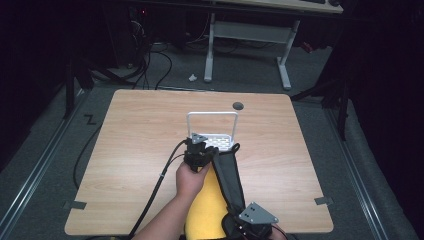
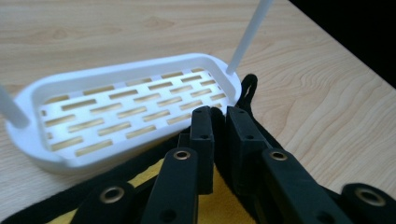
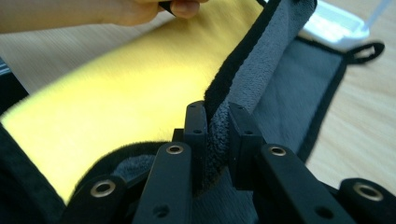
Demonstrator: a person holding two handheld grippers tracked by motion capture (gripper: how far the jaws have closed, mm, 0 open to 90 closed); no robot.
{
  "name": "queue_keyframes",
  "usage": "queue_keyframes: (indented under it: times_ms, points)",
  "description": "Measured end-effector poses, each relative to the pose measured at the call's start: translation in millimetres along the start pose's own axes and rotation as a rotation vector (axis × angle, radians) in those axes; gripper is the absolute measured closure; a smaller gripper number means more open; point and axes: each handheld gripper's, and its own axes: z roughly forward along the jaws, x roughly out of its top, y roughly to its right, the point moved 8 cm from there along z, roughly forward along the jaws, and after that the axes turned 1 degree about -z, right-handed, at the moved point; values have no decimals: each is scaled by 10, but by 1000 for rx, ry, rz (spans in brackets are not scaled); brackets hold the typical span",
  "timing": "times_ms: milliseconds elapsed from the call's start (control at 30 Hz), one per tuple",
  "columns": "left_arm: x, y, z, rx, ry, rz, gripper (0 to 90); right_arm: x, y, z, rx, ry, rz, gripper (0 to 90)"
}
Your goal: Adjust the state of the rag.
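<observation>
Soft yellow-and-grey cloth with black edge (image 3: pixel 140 84) pinched in both: left gripper (image 2: pixel 218 122) by white slotted plastic tray (image 2: pixel 116 107), right gripper (image 3: pixel 217 122) nearer counter edge.

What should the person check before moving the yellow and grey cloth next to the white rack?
1. Right gripper pinching the cloth at its black-trimmed edge: ok.
2. Left gripper shut on the cloth's far edge: ok, jaws nearly together with dark fabric between them.
3. White slotted rack empty: ok.
4. Cloth clear of the rack: not ok, its black edge lies against the rack's near rim.
5. Hanging loop free: ok, it lies on the wooden table.
6. Cloth flat: not ok, one side is folded up.
</observation>
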Motion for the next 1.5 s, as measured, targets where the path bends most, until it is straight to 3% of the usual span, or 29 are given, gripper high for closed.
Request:
queue_keyframes:
  times_ms: [367, 467, 567, 767, 1033, 1100, 1200, 1300, 1500]
  points:
    - [100, 300, 201, -46, -13, 43, 796, -146, 168, -107, -40, -13, 31, 760]
    - [130, 372, 219, -93, 0, 14, 669, -149, 250, -168, -76, 5, 46, 637]
    - [135, 417, 203, -120, 13, 17, 558, -129, 345, -231, -109, 35, 81, 601]
    - [47, 378, 53, -125, 5, 38, 529, -142, 377, -203, -108, 35, 86, 601]
    - [-283, 102, -323, -103, -35, 92, 567, -170, 352, -113, -100, 8, 73, 604]
    - [-404, 36, -444, -129, -58, 93, 594, -185, 359, -93, -101, 0, 72, 604]
    - [-588, -54, -653, -130, -78, 116, 627, -186, 384, -77, -102, 2, 89, 597]
    - [-745, -80, -818, -160, -77, 92, 646, -112, 443, -40, -96, 20, 108, 582]
    - [-951, -34, -810, -166, -106, 124, 662, 55, 622, 171, -100, 1, 92, 640]
